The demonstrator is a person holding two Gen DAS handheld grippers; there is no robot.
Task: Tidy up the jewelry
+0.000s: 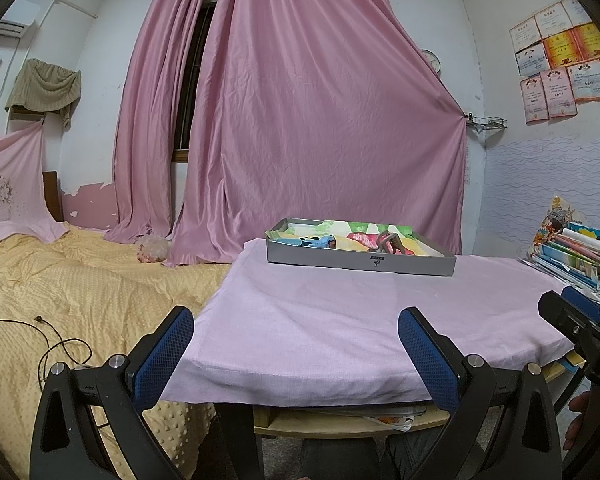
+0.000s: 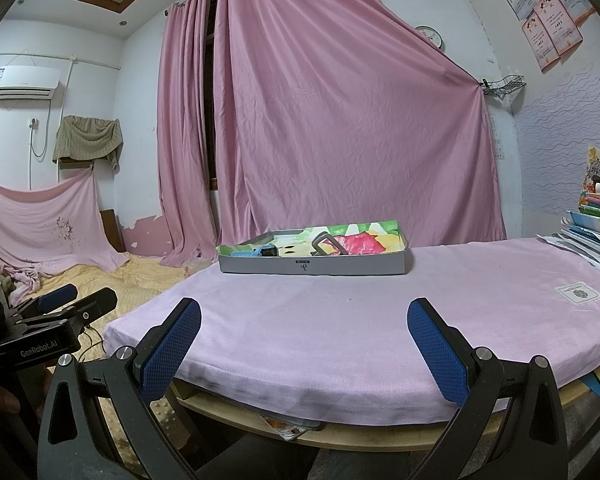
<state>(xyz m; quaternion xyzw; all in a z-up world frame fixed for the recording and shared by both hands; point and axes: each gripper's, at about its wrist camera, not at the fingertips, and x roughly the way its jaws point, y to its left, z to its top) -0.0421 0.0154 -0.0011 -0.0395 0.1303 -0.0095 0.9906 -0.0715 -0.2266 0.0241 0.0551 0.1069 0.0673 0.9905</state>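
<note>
A shallow grey box (image 1: 360, 263) lined with colourful paper stands on the far part of a table covered by a pink cloth (image 1: 340, 320). Inside lie a light-blue watch (image 1: 318, 242) and a dark grey band (image 1: 390, 245). In the right wrist view the box (image 2: 314, 266) holds the blue watch (image 2: 262, 252) and grey band (image 2: 326, 243). My left gripper (image 1: 296, 328) is open and empty at the table's near edge. My right gripper (image 2: 304, 322) is open and empty, also at the near edge, well short of the box.
A bed with a yellow blanket (image 1: 60, 292) and a black cable (image 1: 56, 344) lies left of the table. A stack of books (image 1: 576, 256) sits at the table's right end. Pink curtains (image 1: 300, 120) hang behind. A white label (image 2: 578, 293) lies on the cloth.
</note>
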